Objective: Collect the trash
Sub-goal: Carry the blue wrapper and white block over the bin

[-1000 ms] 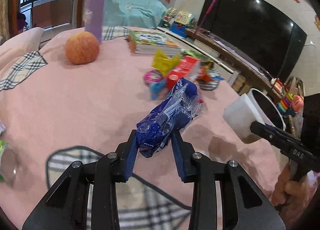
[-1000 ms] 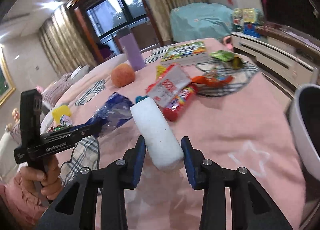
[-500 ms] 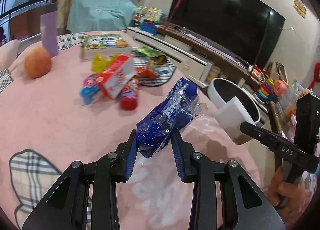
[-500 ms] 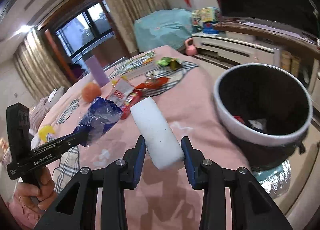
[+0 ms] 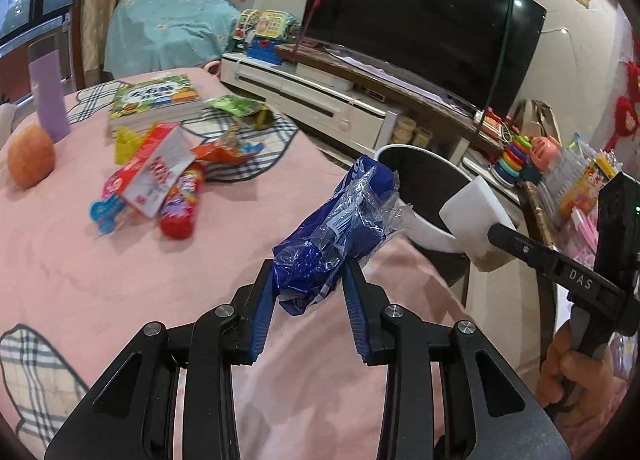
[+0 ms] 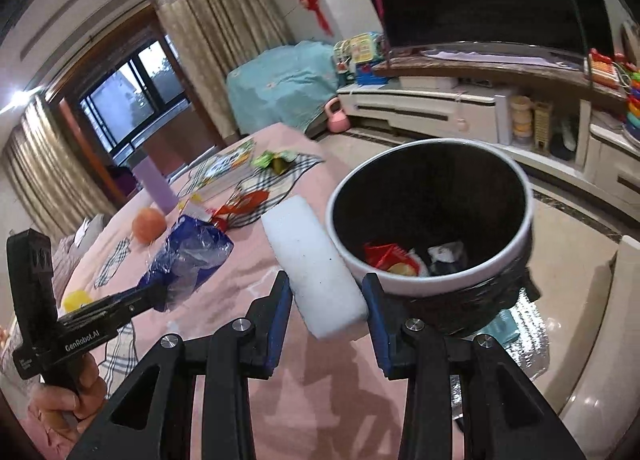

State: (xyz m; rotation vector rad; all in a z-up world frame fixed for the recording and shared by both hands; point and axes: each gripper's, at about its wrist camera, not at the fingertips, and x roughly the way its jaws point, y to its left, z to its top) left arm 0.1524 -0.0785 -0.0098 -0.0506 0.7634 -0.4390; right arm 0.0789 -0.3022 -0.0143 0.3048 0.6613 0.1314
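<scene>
Crumpled blue wrapper [image 5: 340, 236], clear film, in left tool [image 5: 310, 288]

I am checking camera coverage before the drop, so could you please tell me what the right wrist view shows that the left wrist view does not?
Only the right wrist view looks down into the trash bin, showing a red wrapper and other scraps at its bottom. Only the left wrist view shows the red-and-white box and red tube clearly on the pink table. Both show the left gripper shut on the blue plastic bag, the right gripper shut on the white foam block, and the orange fruit.
</scene>
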